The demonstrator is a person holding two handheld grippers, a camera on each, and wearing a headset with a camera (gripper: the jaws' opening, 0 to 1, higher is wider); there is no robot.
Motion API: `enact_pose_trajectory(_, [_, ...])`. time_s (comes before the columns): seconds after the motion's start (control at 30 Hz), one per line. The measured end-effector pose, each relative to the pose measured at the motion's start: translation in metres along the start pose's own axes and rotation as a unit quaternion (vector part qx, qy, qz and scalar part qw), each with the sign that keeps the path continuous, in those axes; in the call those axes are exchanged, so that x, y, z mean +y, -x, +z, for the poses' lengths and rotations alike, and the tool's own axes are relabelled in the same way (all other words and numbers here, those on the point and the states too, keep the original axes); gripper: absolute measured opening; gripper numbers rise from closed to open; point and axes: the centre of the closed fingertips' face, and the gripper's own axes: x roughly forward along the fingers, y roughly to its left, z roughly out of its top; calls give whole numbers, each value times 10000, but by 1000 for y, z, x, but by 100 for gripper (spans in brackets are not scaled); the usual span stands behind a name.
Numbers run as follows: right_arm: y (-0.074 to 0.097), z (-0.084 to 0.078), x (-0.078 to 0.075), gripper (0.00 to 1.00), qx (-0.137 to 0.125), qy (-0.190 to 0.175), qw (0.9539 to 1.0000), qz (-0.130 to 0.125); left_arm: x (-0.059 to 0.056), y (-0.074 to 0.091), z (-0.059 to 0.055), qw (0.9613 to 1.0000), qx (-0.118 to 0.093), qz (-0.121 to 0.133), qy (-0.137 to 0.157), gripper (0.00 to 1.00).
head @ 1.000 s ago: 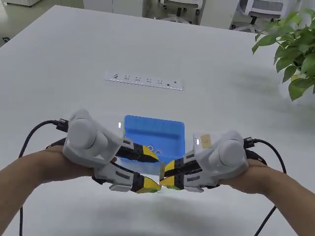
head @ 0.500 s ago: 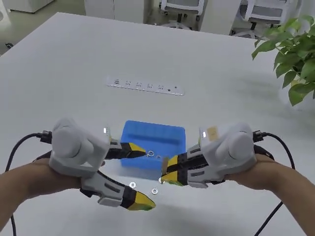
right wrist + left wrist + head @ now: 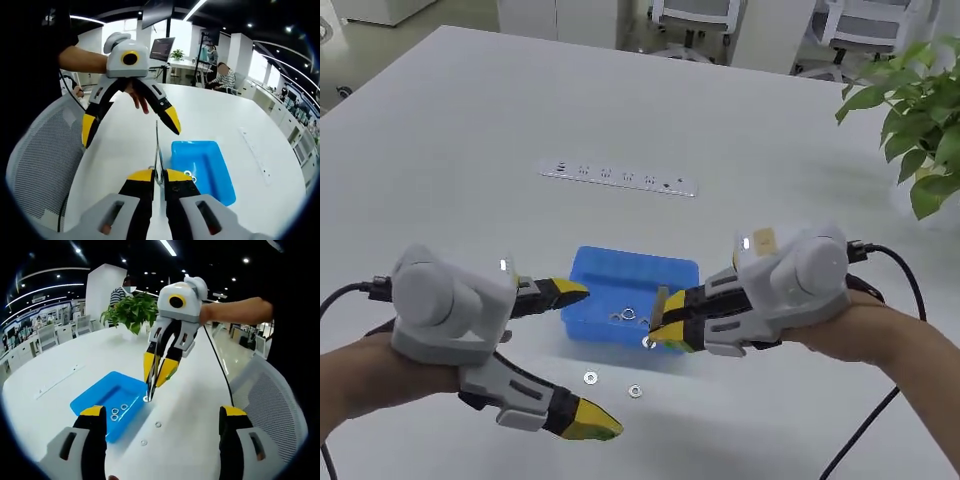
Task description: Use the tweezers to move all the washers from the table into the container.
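Tweezers [image 3: 158,145] are clamped between the jaws of the right gripper [image 3: 665,325], which are closed onto the tool with almost no gap. In the left gripper view the tweezers point down out of the yellow jaw tips, and their points sit at the near edge of the blue container [image 3: 620,270]. A small bright ring appears to be caught at the points, but it is too small to confirm as a washer.

The left gripper [image 3: 578,358] holds nothing. Its jaws are spread wide: one yellow tip lies just beside the container's left wall, and the other is over the table [image 3: 470,130], nearer the person. The two grippers face each other across the work area, each held in one of the person's hands.

The container rests on the white table, in front of the person and between the two grippers. Several washers in the container [image 3: 620,317] lie on its floor, close to its near wall. Two washers on the table [image 3: 590,378] lie just outside that near wall, slightly apart from each other and between the open jaws of the left gripper.

A power strip [image 3: 620,178] lies flat on the table beyond the container. A potted plant [image 3: 920,120] stands at the table's right edge.
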Motion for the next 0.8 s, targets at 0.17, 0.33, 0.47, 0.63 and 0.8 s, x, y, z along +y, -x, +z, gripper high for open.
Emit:
enact_pose_trajectory(0.17, [0,3,-10,8,-41,85,9999,-52,3,6,-1,9999,-7,99,67,99])
enact_pose_trajectory(0.33, [-2,3,-21,8,-65,181,9998,-103,7,10,0,9998,-84,138,128,99])
enact_pose_trajectory(0.47, [-5,2,-29,8,-60,211,9997,-140,8,12,4,9996,-171,151,153,99])
enact_pose_trajectory(0.63, [-10,0,-38,8,-21,298,9994,-187,13,13,3,9996,-165,168,143,99])
enact_pose_trajectory(0.8, [-14,-6,-47,8,11,293,9994,-205,16,15,4,9995,-214,170,158,99])
